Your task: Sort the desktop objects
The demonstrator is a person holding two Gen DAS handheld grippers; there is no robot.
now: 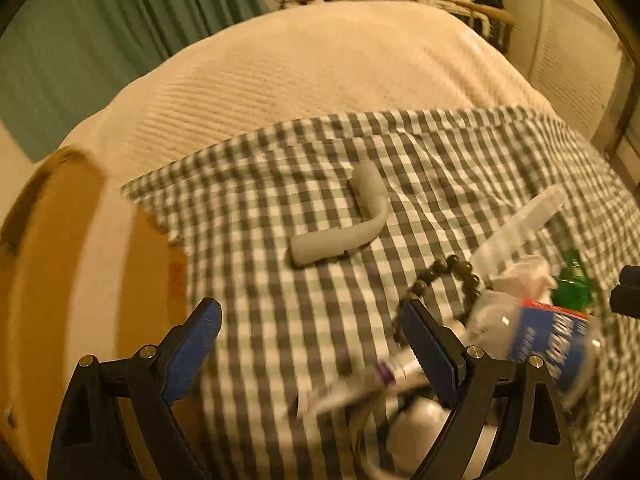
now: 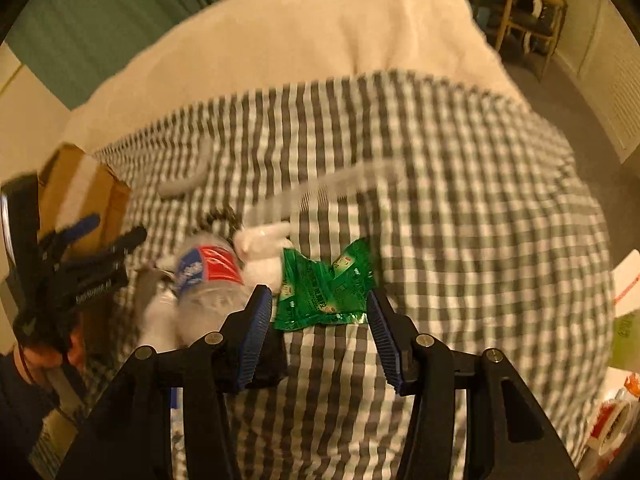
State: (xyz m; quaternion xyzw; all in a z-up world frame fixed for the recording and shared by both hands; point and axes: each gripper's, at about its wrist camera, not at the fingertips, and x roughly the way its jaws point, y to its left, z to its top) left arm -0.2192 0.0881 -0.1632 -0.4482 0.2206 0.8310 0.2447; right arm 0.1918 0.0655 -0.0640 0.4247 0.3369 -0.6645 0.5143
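Observation:
On the grey-checked cloth (image 1: 280, 208) lie a bent grey foam piece (image 1: 348, 220), a string of dark beads (image 1: 440, 280), a crushed clear bottle with a blue and red label (image 1: 552, 340), a white tissue wad (image 1: 520, 276) and a green foil wrapper (image 2: 320, 288). My left gripper (image 1: 312, 320) is open over the cloth, with a blurred white and purple tube (image 1: 360, 384) below its jaws. My right gripper (image 2: 318, 308) is open, and the green wrapper lies just ahead between its fingertips, untouched. The bottle (image 2: 212, 272) lies left of it.
A cardboard box (image 1: 80, 280) stands at the cloth's left edge. A cream blanket (image 1: 320, 72) covers the far part of the bed. A clear plastic strip (image 2: 320, 192) lies mid-cloth. Packets and paper (image 2: 616, 412) sit at the right edge. The left gripper (image 2: 114, 228) shows in the right wrist view.

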